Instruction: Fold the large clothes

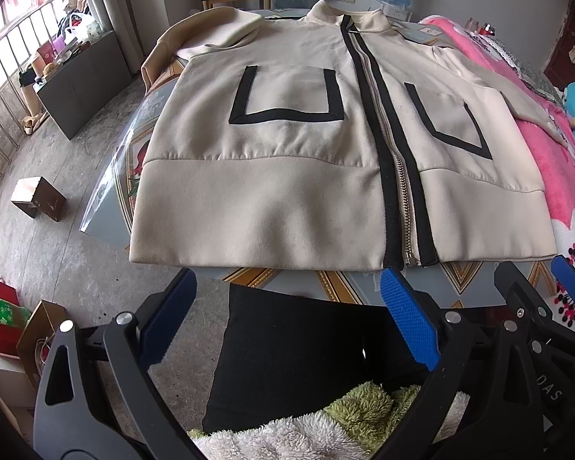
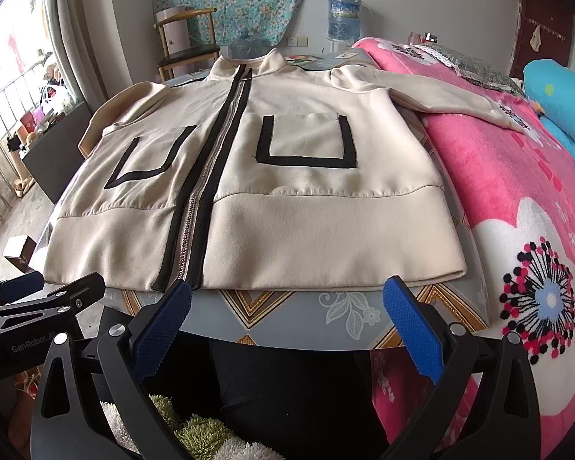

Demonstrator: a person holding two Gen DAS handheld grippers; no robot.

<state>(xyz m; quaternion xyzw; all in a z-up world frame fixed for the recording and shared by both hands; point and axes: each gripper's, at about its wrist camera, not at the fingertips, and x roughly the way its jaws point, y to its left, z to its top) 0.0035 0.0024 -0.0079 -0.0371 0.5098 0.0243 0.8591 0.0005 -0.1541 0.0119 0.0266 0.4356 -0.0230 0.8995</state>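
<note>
Your cream zip-front jacket with black trim (image 1: 287,176) lies flat and face up on the round desk with a grey and gold patterned cover (image 2: 326,314), collar at the far side, hem toward you and just short of the near desk edge. The zip with its black bands (image 1: 393,161) is closed from hem to collar. Two chest pockets outlined in black tape (image 1: 287,96) sit either side of the zip. The sleeve on the bed side stretches off the desk onto the pink floral blanket (image 2: 517,199) of the bed that touches the desk; the other sleeve (image 1: 211,30) is bent near the shoulder and hangs partly over the far desk edge. Your left gripper (image 1: 287,322) hovers just before the hem near the zip's lower end, its jaws spread wide, blue pads (image 1: 408,318) clear of the cloth, nothing between them. Your right gripper (image 2: 283,326) hovers just before the hem on the bed side, jaws equally wide and empty; in the left wrist view it shows at the lower right edge, close beside the left one. Both point down at a slant toward the near desk edge. A small brown cardboard box (image 1: 38,197) stands on the concrete floor beside the desk.
</note>
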